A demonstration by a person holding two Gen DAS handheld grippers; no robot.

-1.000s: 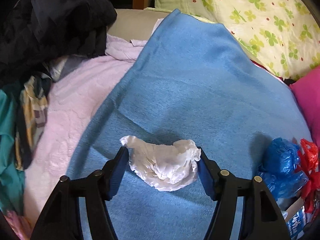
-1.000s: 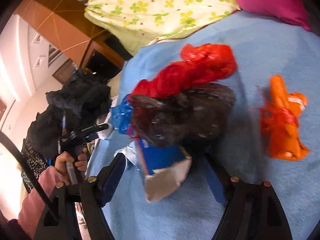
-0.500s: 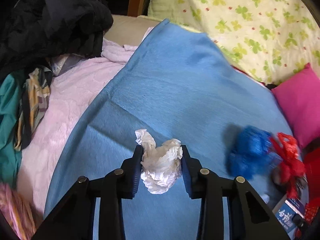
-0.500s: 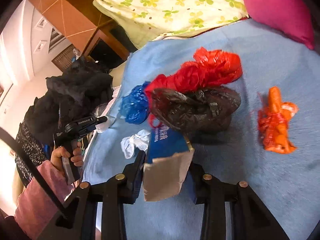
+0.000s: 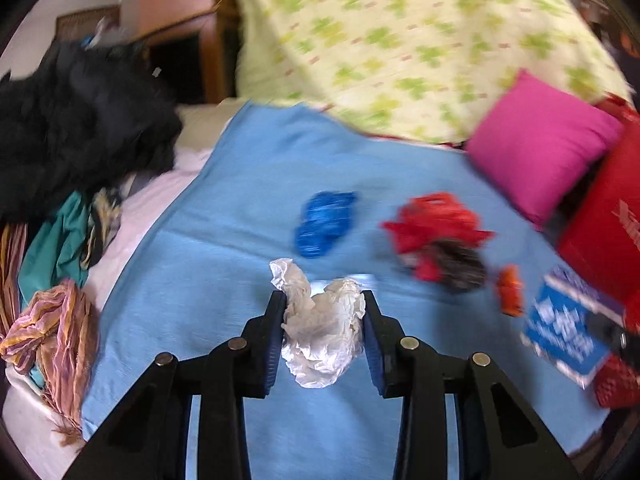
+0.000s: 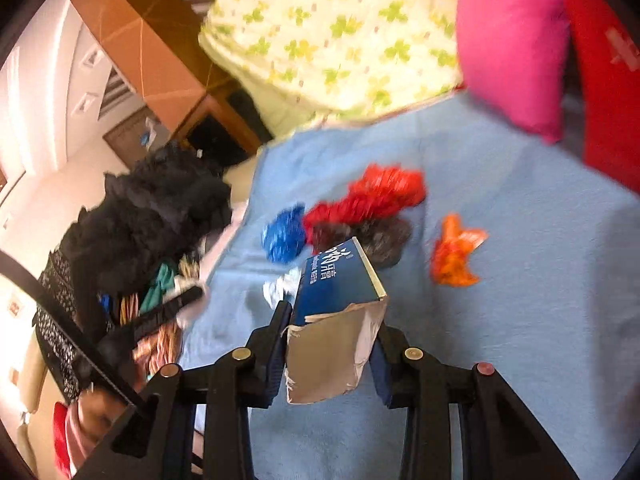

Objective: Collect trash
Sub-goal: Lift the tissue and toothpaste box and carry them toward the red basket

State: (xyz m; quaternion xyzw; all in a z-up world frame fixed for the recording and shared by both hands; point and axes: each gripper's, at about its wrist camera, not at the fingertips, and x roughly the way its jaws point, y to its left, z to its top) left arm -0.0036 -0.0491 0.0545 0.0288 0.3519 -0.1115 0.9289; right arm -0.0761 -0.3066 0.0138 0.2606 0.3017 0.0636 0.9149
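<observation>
Left gripper (image 5: 323,312) jaws clamped on crumpled white tissue (image 5: 320,336), wedged between the pads above the blue blanket (image 5: 224,248). Right gripper (image 6: 332,320) pinches torn blue carton (image 6: 336,284), likewise off the blanket.

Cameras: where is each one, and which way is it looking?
Left wrist: on the left gripper, looking down across the blue blanket; its fingers pinch a crumpled tissue.
Right wrist: on the right gripper, looking down across the bed; its fingers clamp a torn blue box.
Both show: blue bag, red bag, pink pillow.
</observation>
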